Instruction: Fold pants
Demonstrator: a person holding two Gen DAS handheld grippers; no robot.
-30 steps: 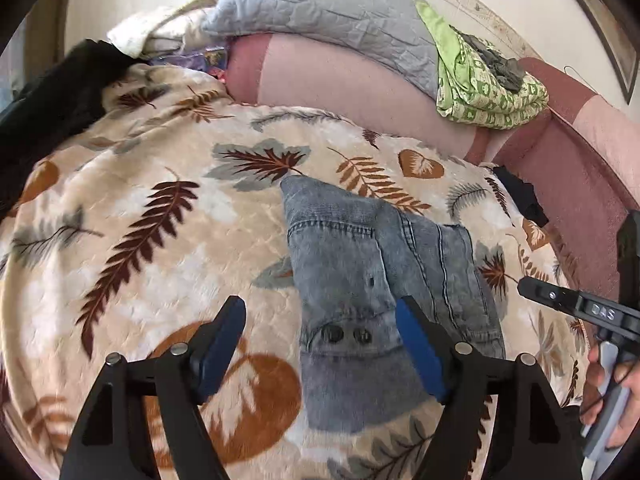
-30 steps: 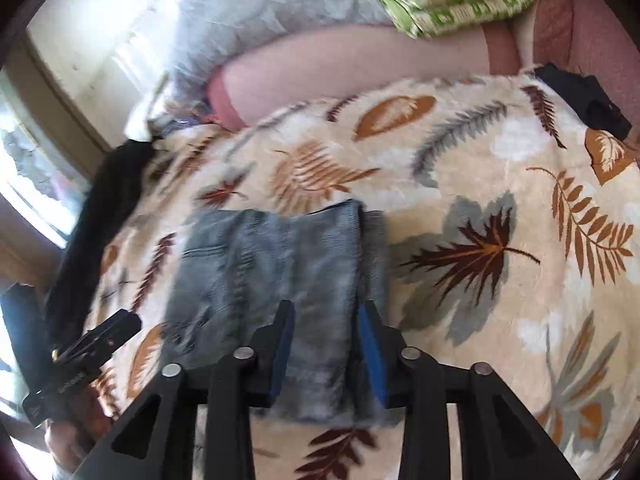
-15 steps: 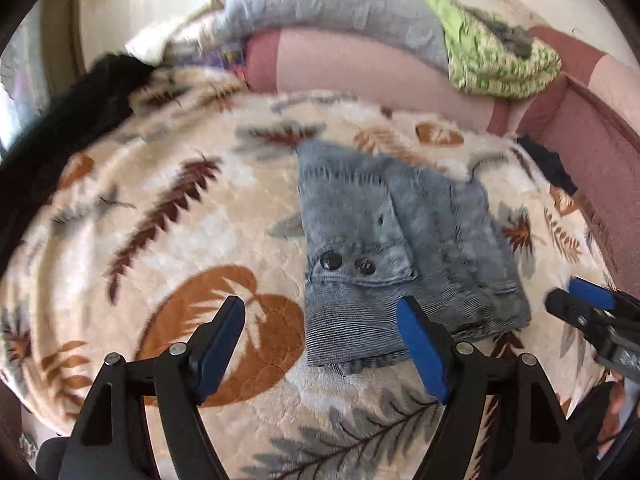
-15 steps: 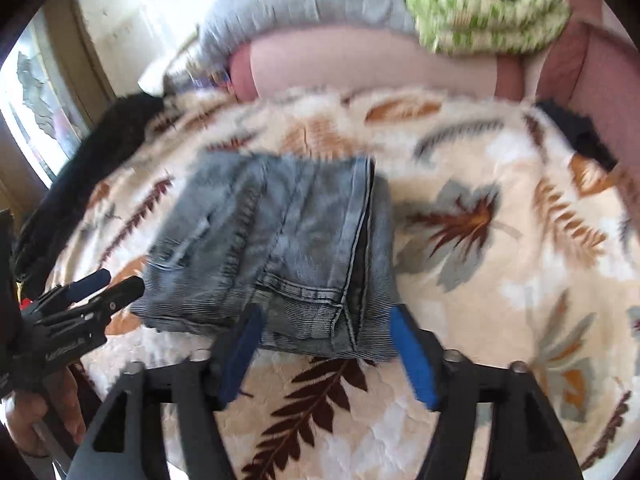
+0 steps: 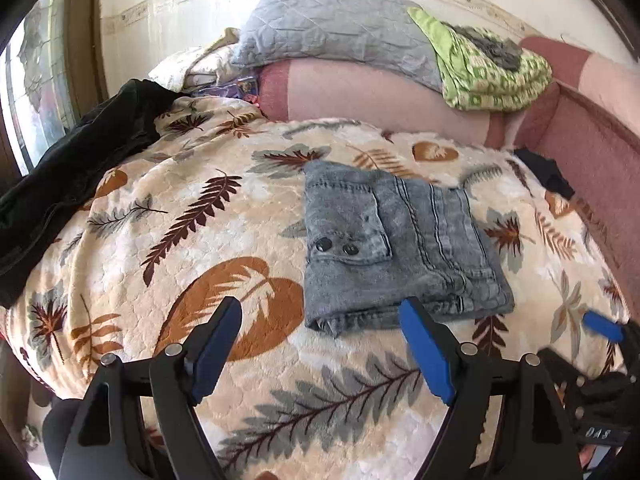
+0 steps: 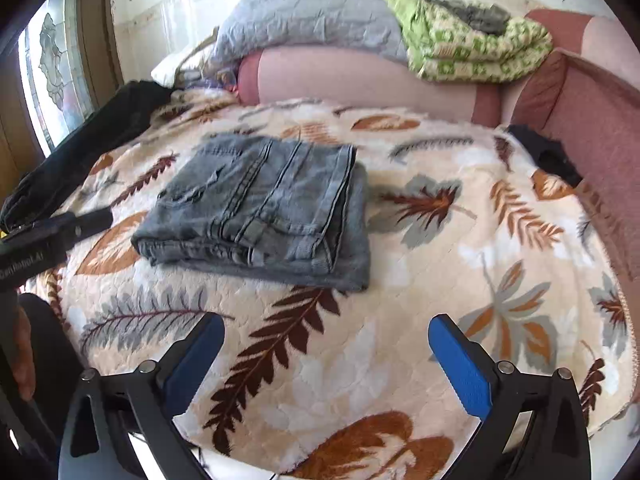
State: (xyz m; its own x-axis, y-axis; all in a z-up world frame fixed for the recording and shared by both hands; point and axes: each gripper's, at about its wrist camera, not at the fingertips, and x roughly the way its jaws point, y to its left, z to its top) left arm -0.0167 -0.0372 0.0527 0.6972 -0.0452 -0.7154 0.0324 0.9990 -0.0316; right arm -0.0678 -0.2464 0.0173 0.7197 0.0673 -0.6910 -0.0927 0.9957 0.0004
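Grey denim pants [image 5: 392, 248] lie folded into a compact rectangle on a leaf-print blanket [image 5: 192, 248], pocket flap with two dark snaps facing up. My left gripper [image 5: 320, 308] hovers open just short of the pants' near edge, nothing between its blue pads. In the right wrist view the pants [image 6: 260, 208] lie farther off to the upper left. My right gripper [image 6: 327, 322] is over bare blanket, its jaws opening wide with nothing between them. Each gripper shows at the edge of the other's view: the right one [image 5: 602, 326], the left one [image 6: 60, 228].
A black garment [image 5: 80, 160] drapes over the bed's left edge by a window. A pink bolster [image 5: 380, 96], a grey pillow [image 5: 340, 36] and a green patterned quilt [image 5: 492, 76] line the back. A pink padded side [image 5: 592, 168] and a small dark item [image 5: 548, 176] bound the right.
Both grippers have drawn back from the pants toward the bed's near edge. The right gripper's jaws, nearly together over the denim before, have spread wide. The pants stay folded.
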